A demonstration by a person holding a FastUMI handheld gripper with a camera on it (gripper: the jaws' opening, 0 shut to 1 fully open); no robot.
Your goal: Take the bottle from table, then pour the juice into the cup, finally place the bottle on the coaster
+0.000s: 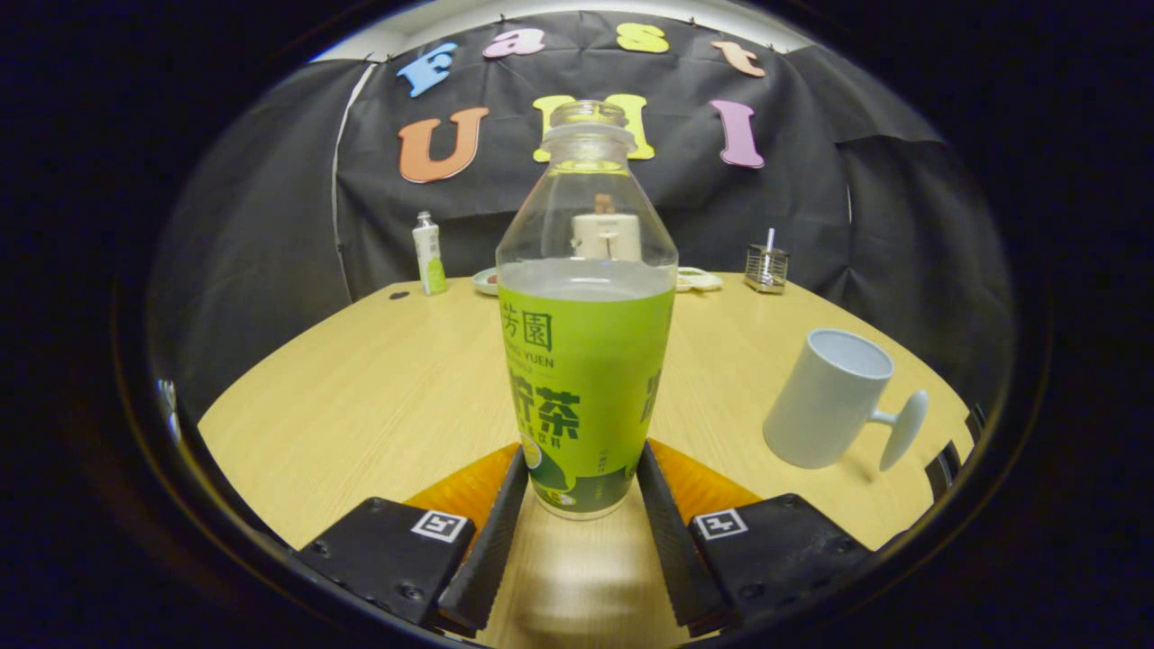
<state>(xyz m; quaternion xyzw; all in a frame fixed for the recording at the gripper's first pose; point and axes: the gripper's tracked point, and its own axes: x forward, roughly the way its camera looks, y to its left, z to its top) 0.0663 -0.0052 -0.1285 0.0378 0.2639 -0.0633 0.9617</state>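
A green-labelled juice bottle (pixel 586 361), uncapped and upright, stands on the wooden tabletop (pixel 379 397) between the gripper (pixel 584 478) and its ribbed jaws, which flank the bottle's base on either side; whether they press on it cannot be told. A white cup (pixel 825 401) with a handle stands well to the right. Beyond, near the far edge, are a small white-and-green bottle (pixel 429 254), plates (pixel 699 279) and a metal holder (pixel 767 268).
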